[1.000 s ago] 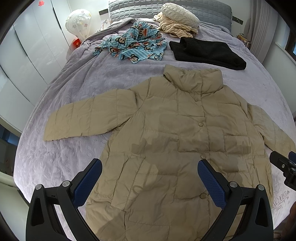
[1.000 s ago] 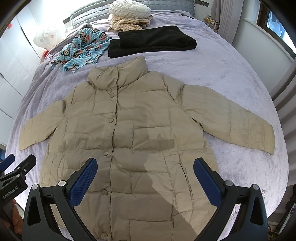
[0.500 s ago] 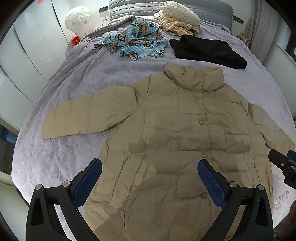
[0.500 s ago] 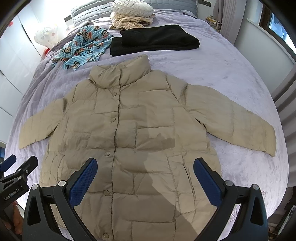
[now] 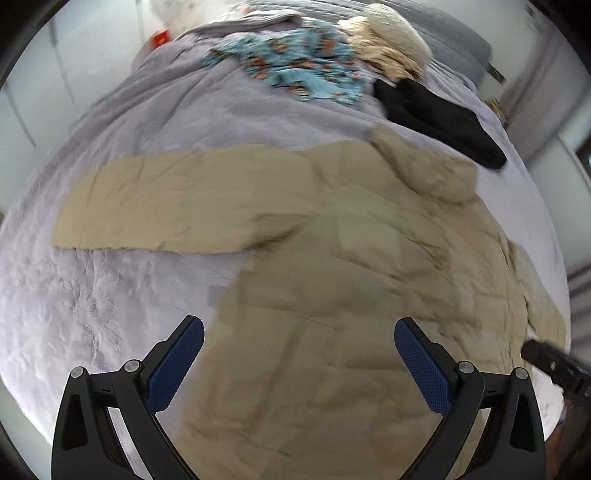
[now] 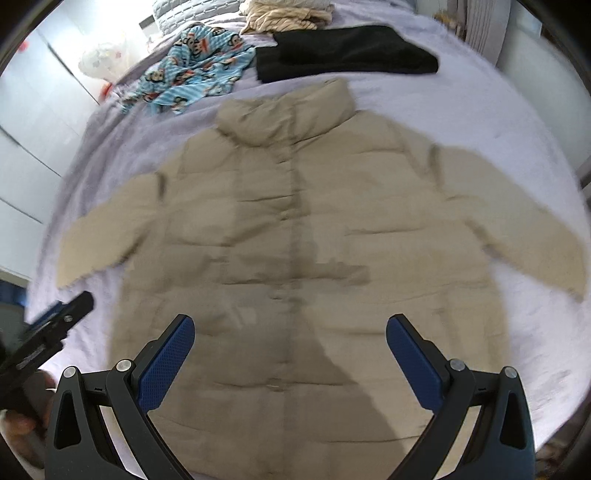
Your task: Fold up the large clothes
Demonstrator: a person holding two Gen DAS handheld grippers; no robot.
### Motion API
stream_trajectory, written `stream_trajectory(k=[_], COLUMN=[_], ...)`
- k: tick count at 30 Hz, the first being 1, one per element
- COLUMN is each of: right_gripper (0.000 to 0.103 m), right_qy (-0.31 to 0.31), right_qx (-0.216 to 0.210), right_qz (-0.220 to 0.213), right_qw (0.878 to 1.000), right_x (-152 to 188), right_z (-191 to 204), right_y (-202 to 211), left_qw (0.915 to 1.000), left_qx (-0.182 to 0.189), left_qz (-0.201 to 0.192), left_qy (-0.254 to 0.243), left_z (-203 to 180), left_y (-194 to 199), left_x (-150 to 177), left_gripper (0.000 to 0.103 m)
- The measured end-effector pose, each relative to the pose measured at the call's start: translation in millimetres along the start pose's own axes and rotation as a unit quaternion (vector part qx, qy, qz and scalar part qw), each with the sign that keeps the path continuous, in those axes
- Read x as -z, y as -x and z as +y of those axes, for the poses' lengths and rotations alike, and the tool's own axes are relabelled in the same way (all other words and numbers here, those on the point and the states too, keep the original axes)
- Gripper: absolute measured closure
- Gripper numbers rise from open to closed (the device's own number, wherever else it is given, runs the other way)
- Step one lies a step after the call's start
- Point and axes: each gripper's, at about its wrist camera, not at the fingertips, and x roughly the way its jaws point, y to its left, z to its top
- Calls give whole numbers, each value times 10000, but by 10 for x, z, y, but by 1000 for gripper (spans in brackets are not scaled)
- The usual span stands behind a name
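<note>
A beige quilted jacket [image 5: 332, 258] lies flat, front up and buttoned, on a lilac bedspread [image 5: 92, 314], both sleeves spread out; it also shows in the right wrist view [image 6: 295, 240]. My left gripper [image 5: 299, 362] is open and empty, above the jacket's lower left side. My right gripper [image 6: 290, 354] is open and empty, above the jacket's lower front. The left gripper's tip shows at the left edge of the right wrist view [image 6: 55, 325]; the right gripper's tip shows at the right edge of the left wrist view [image 5: 554, 363]. Both views are blurred.
Beyond the collar lie a folded black garment [image 6: 343, 51], a blue monkey-print cloth [image 6: 195, 70] and a cream knitted pile [image 6: 284, 14]. White wardrobe doors [image 6: 26, 118] stand left of the bed. The bed edge runs along the right [image 6: 569, 155].
Both views have swung: the left gripper turned toward the jacket's left sleeve, the right gripper shifted left to face the button line. The jacket has not moved. Both grippers stay open.
</note>
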Motion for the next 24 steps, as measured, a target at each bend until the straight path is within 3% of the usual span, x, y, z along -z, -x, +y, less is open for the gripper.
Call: stream_trajectory(k=[6,12,18,21,23,24], right_gripper=[0,0,0,0,0,0], right_qy=[140,388,507,584,606,604], right_qx=[-391,-434,-623,-723,-804,-866], right_qz=[108,515,558,458,418,384], right_qw=[9991,9970,9952,9946,9940,9937], right_x=[67,90,27,-65,-128,-177], right_z=[515,994,1340,1482,1530,1575], right_y=[-440,-879,-1214,-1330,-1369,-1398], left_qw=[9940,9743,9518,9512,9558,9601], left_qx=[159,612,1005,871,783,754], left_qz=[-97,-65,-230,-466,-491,-416], left_qy=[1081,2167,2889,2925,2790,2660], left_z=[1204,2229,2677,2682,2659,2637], left_y=[-406,-974,-1387,-1443,-1472,-1499], left_x=[-240,-396,-614,-783,-909,-976], left_gripper=[0,0,0,3,41,69])
